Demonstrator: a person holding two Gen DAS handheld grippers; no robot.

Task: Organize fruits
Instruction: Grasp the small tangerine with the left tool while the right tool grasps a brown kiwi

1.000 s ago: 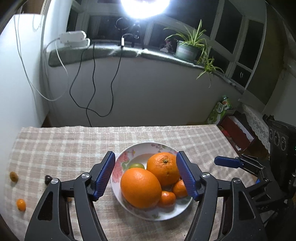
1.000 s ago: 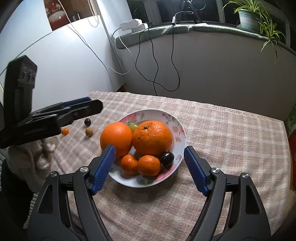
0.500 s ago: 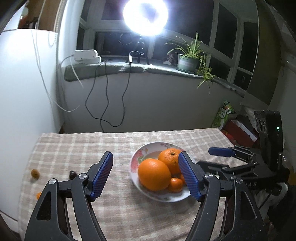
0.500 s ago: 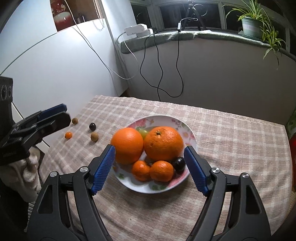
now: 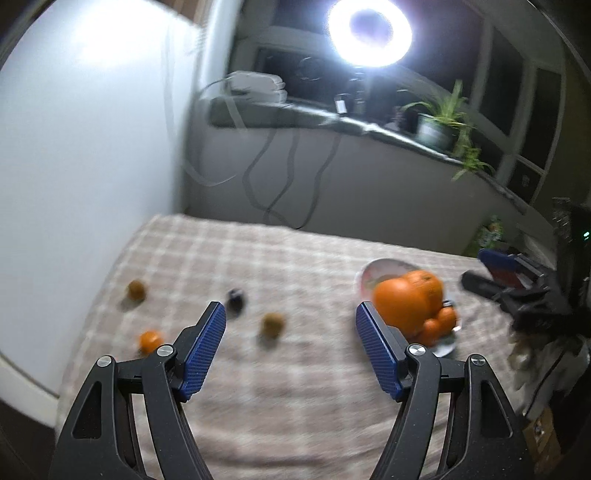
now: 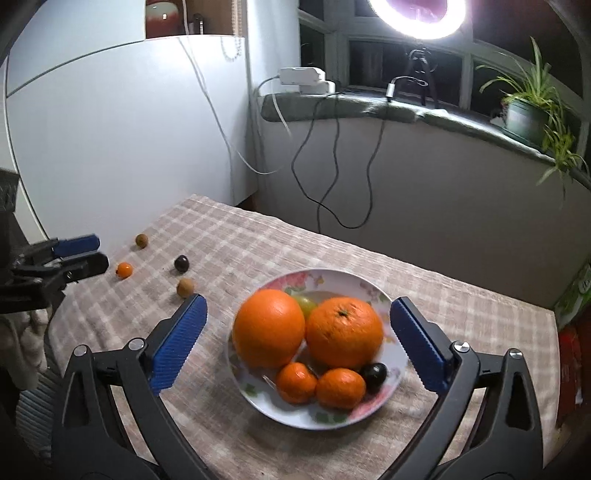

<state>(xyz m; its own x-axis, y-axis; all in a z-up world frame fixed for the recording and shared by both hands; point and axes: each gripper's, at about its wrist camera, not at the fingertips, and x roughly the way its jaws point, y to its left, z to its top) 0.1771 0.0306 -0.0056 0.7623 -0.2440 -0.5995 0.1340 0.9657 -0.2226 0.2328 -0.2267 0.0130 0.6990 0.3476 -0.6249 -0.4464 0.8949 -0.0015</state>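
Note:
A flowered plate (image 6: 332,276) on the checked cloth holds two big oranges (image 6: 269,328), two mandarins (image 6: 296,382), a dark fruit (image 6: 373,372) and a green one (image 6: 306,303). My right gripper (image 6: 299,306) hovers over it. Its jaws are opening, and the pads touch no fruit. Left of the plate lie loose fruits: a tiny orange one (image 5: 150,340), a dark one (image 5: 236,298) and two brown ones (image 5: 273,324). My left gripper (image 5: 290,314) is open and empty above these, with the plate (image 5: 369,271) to its right.
A white cabinet (image 6: 110,129) stands along the table's left side. Behind the table, black cables (image 6: 325,177) hang down a low wall (image 6: 443,192). The sill above carries a potted plant (image 6: 528,114) and a ring light (image 5: 369,33). A green box (image 6: 576,291) sits at the far right.
My left gripper has swung left, off the plate and over to the loose fruits. The right gripper's jaws have spread wider, and it has pulled back a little from the plate.

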